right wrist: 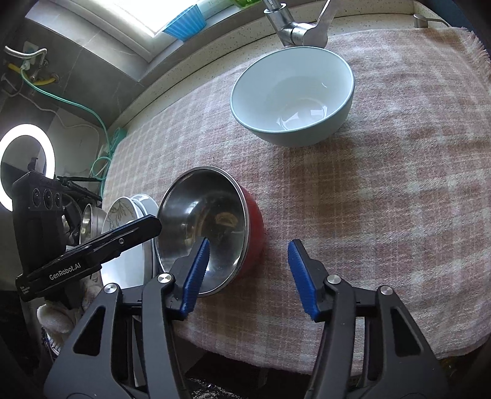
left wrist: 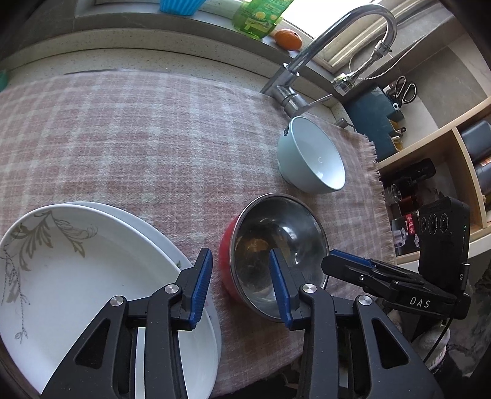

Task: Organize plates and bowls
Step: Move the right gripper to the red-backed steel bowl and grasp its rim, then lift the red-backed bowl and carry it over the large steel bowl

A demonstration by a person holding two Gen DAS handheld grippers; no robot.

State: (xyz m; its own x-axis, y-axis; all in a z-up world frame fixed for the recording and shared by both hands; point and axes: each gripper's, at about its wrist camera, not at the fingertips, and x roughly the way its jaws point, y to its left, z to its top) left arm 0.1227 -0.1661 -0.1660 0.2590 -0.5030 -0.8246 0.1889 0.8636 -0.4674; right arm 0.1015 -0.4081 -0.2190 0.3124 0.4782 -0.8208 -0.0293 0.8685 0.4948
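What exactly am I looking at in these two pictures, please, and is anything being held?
No robot arm here: a person holds a two-finger tool in each hand, each with a fisheye camera looking along its fingers. One picture is from the left tool, the other from the right tool. A checked cloth covers the counter. On it lie stacked white plates, a steel bowl with a red outside and a pale blue bowl. Both tools straddle the steel bowl's rim, jaws apart; nothing is gripped.

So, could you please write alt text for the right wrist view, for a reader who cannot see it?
The right gripper straddles the near rim of a red, steel-lined bowl on a pink checked cloth, one pad inside the bowl, not pressing. A pale blue bowl sits beyond by the faucet; stacked plates lie left.
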